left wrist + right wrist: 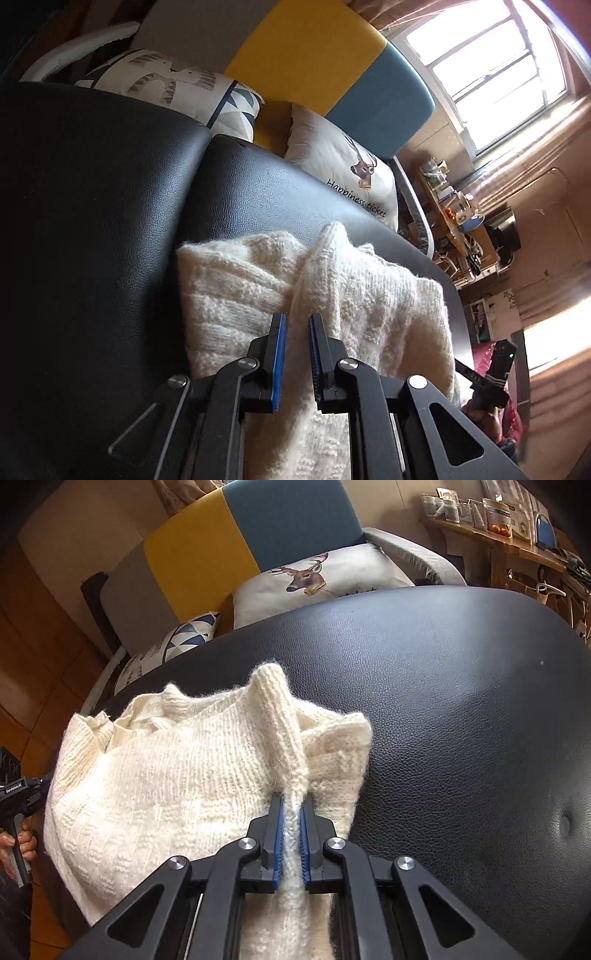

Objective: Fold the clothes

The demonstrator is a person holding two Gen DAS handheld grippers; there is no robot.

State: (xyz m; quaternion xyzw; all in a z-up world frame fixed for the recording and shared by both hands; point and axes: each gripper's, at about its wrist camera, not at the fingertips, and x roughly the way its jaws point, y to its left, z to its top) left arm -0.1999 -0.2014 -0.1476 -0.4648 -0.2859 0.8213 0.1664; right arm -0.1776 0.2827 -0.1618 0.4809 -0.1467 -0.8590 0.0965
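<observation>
A cream knitted sweater [347, 295] lies partly folded on a black leather surface [110, 206]. My left gripper [297, 319] is shut on a raised ridge of the sweater's knit, which runs between its blue pads. In the right wrist view the sweater [177, 782] lies on the same leather surface [461, 701]. My right gripper [291, 805] is shut on a ribbed fold of the sweater that stands up ahead of its fingertips. The other gripper's handle [14, 805] shows at the left edge, held by a hand.
Behind the leather surface stands a sofa with yellow and blue back panels [325, 62] and a deer cushion [314, 579], plus a patterned cushion [166, 81]. A wooden shelf with small items [498, 528] stands at the far right. A bright window [491, 70] is beyond.
</observation>
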